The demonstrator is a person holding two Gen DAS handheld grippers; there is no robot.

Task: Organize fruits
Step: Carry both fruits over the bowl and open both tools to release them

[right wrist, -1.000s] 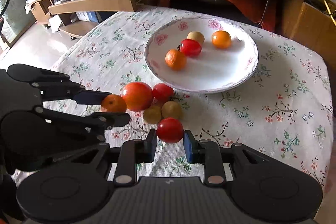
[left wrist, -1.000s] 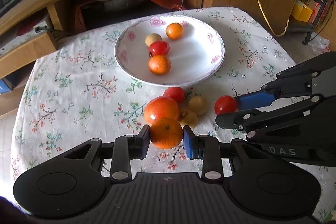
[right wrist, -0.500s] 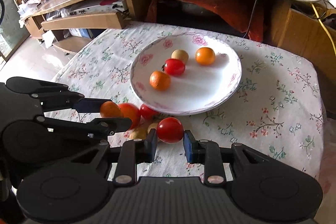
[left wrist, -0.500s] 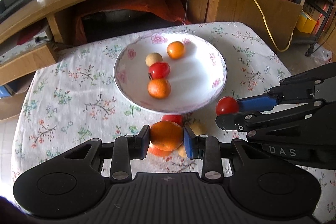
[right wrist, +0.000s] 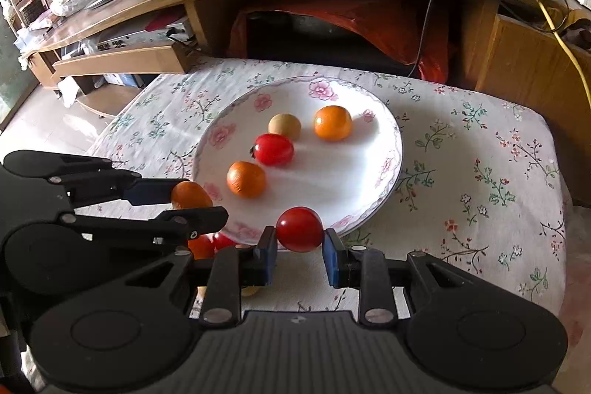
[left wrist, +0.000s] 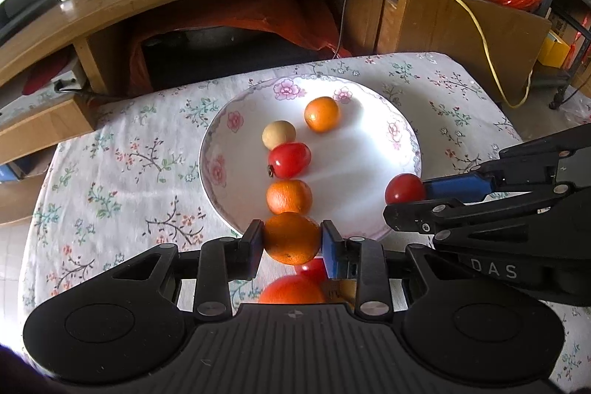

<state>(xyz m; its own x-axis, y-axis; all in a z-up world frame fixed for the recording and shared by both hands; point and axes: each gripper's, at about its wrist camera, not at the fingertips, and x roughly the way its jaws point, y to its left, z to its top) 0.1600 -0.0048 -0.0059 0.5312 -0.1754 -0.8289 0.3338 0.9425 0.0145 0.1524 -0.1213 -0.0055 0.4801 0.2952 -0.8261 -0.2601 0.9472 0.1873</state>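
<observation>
The orange [left wrist: 291, 238] and the tomato [right wrist: 300, 229] are round, so neither shows a long axis or heading. Both have risen from the tablecloth [left wrist: 122, 168] since a second ago and now hang at the plate's [left wrist: 369, 216] near rim. The left gripper [left wrist: 291, 242] clamps the orange between its pads, and the right gripper [right wrist: 300, 252] clamps the tomato.

I'm counting one plate [right wrist: 388, 187] carrying four fruits: two oranges [right wrist: 332, 122] [right wrist: 246, 179], one red tomato [right wrist: 274, 149], one small tan fruit [right wrist: 284, 126]. I'm seeing two grippers, each gripping one fruit: the left gripper [left wrist: 291, 239] is pinching a third orange [left wrist: 291, 238], the right gripper [right wrist: 300, 229] a second tomato [right wrist: 300, 229]. Below them I'm making out more loose fruit, partly hidden, so I can't count it.
</observation>
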